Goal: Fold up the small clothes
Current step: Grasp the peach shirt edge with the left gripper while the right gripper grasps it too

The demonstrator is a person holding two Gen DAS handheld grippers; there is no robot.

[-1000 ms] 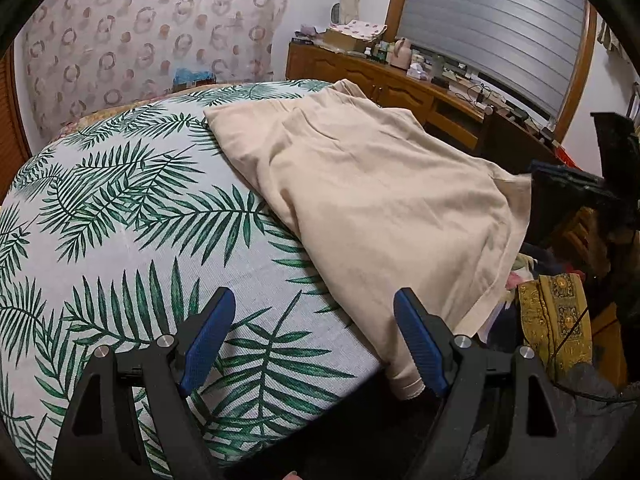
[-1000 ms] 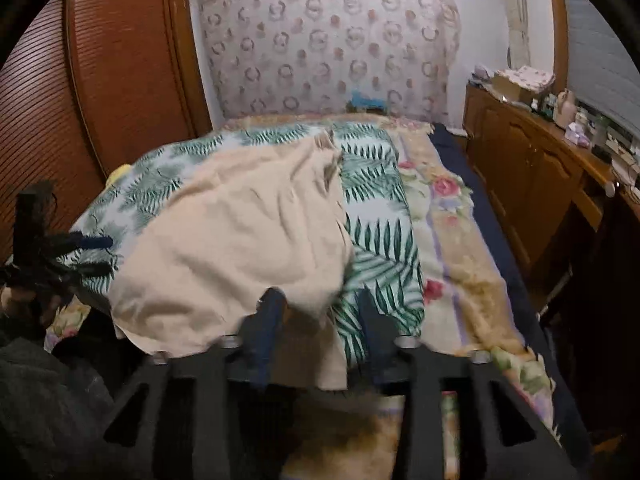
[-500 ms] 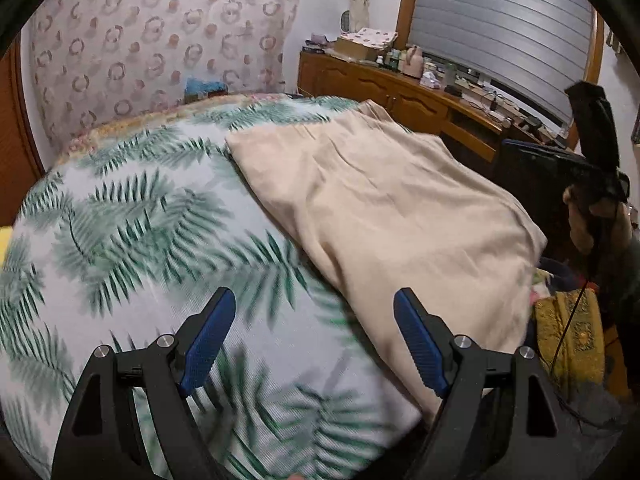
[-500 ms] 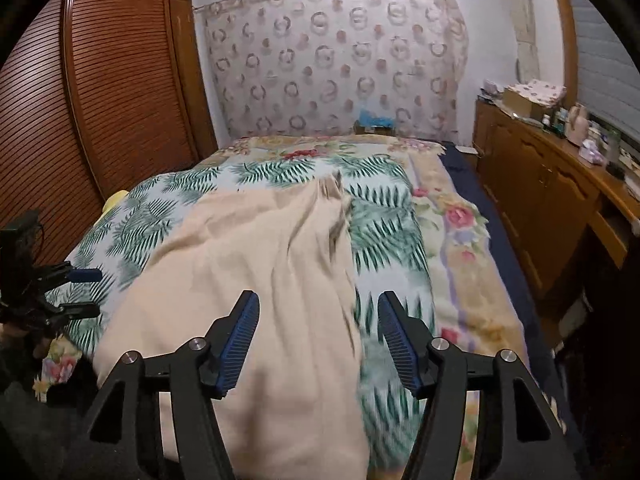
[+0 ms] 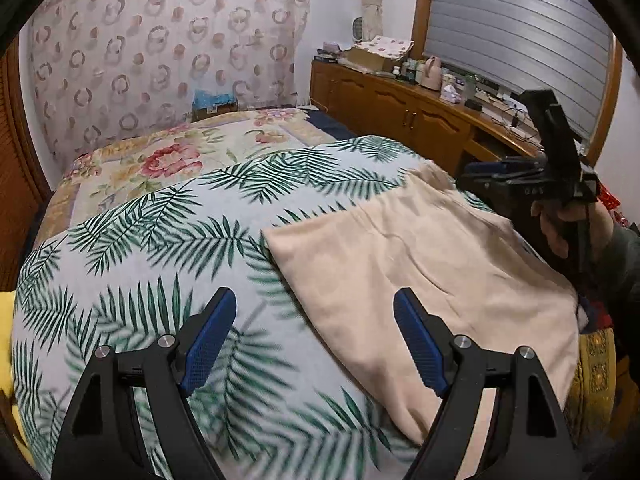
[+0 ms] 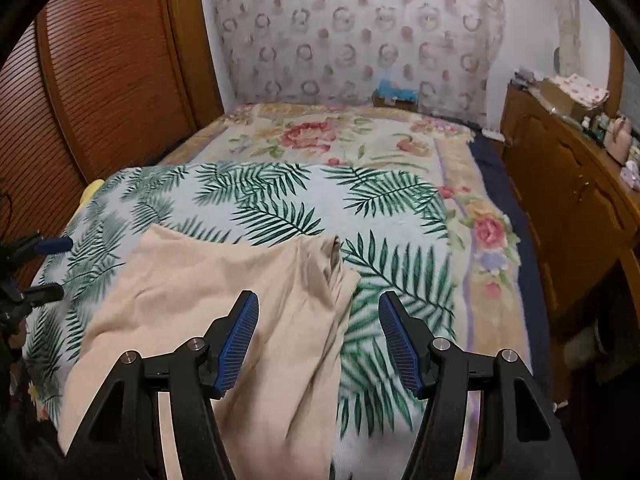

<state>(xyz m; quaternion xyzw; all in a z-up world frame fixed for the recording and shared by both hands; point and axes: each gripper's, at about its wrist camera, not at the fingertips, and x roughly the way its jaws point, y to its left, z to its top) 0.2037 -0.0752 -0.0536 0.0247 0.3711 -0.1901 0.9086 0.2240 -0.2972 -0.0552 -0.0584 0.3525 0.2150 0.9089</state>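
My left gripper [image 5: 314, 342] hangs spread wide and empty over the palm-leaf sheet [image 5: 160, 248]. My right gripper [image 6: 318, 340] is parted too, gripping nothing. The beige garment [image 6: 208, 300] lies rumpled on the sheet at the near edge of the bed, beneath my right fingers. I can read no writing or label anywhere.

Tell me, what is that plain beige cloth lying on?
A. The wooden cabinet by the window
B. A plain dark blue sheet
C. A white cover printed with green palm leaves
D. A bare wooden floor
C: the beige cloth is spread over the palm-leaf cover on the bed, with green fronds showing around its edges in both views, and neither pair of tongs is holding it.
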